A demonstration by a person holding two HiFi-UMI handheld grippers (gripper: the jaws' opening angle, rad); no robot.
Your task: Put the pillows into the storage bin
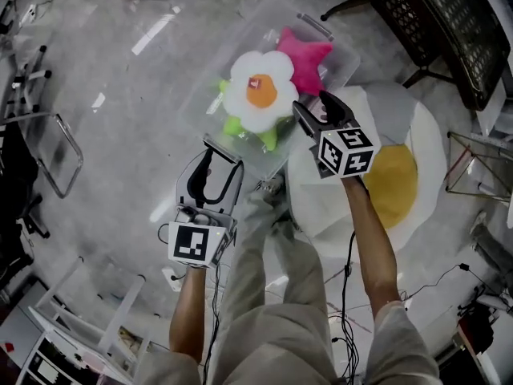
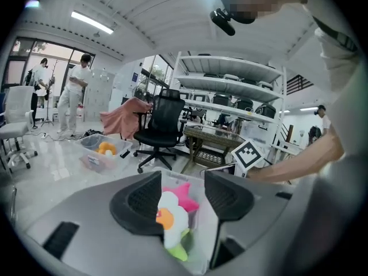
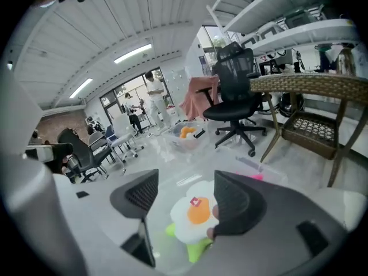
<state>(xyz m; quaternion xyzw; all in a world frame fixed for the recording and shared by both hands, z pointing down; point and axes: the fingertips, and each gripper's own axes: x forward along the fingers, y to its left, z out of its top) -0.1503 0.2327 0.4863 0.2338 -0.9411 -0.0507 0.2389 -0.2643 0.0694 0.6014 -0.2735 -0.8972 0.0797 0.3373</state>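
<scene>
One egg pillow [image 1: 401, 183], the largest, lies on the floor beside the bin [image 1: 343, 64], probably next to go in. Flower pillow [image 1: 260, 91] and star pillow [image 1: 304, 54] lie inside the bin. Right claw [image 1: 314, 107], jaws apart and empty, hangs just beside them, apparently free for another grasp. Left claw [image 1: 223, 159], likewise wide and empty, hovers at the bin's near edge.

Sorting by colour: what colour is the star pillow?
The star pillow is pink; head view best.

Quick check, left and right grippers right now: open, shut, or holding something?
Left gripper: open, holding nothing.
Right gripper: open, holding nothing, close to the flower pillow.
</scene>
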